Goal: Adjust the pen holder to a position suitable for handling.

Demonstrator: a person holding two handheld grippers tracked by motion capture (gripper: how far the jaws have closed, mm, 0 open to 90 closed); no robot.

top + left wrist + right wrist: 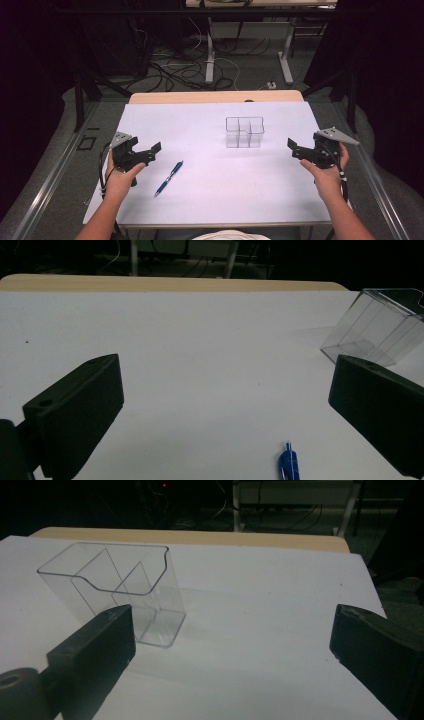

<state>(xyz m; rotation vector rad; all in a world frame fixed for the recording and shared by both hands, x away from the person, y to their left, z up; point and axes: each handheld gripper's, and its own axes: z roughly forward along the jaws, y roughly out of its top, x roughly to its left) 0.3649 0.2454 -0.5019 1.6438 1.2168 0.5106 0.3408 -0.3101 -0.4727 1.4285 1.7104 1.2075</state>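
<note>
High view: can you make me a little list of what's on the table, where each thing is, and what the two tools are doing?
table: white top, wooden strip at far edge
pen: blue, lying flat, left of middle, untouched
box: clear, divided into compartments, upright, right of middle, looks empty
left tool: open, holding nothing, just left of the pen
right tool: open, holding nothing, to the right of the box
touching: pen and box are apart
</note>
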